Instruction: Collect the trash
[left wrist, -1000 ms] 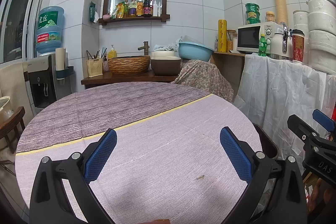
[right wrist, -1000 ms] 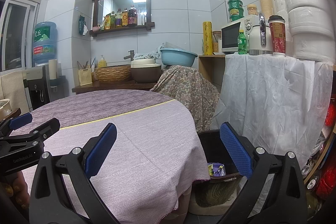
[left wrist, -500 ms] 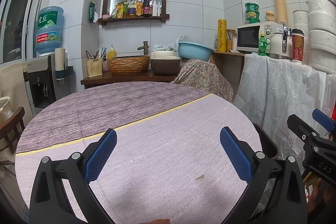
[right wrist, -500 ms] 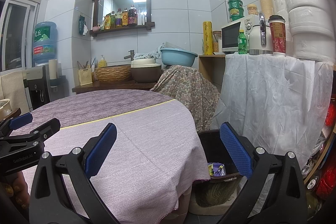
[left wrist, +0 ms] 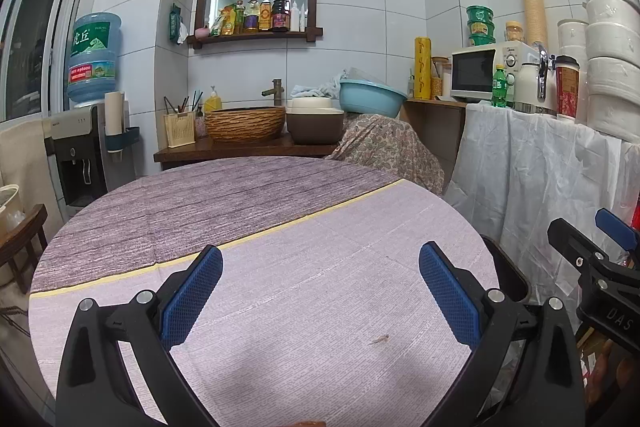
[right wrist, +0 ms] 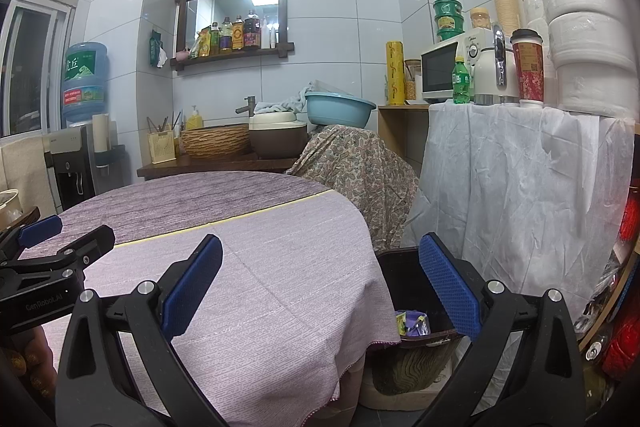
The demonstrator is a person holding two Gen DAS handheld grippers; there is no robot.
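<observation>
A round table [left wrist: 248, 211] with a purple and lilac cloth fills the left wrist view. My left gripper [left wrist: 320, 291] hangs open above its near half, holding nothing. A small brown speck [left wrist: 379, 339] lies on the cloth near the right finger. In the right wrist view my right gripper [right wrist: 320, 287] is open and empty over the table's right edge [right wrist: 372, 307]. Below that edge stands a dark trash bin [right wrist: 408, 279] with crumpled purple and yellow wrappers [right wrist: 412, 323] inside. Each gripper shows at the side of the other's view: right gripper [left wrist: 600, 279], left gripper [right wrist: 48, 267].
A white-draped counter [right wrist: 520, 187] with a microwave [right wrist: 444, 71], a green bottle, a kettle and cups stands right of the bin. A patterned cloth heap [right wrist: 356, 171], a basin and a wicker bowl lie behind the table. A water dispenser [left wrist: 80, 131] stands at left.
</observation>
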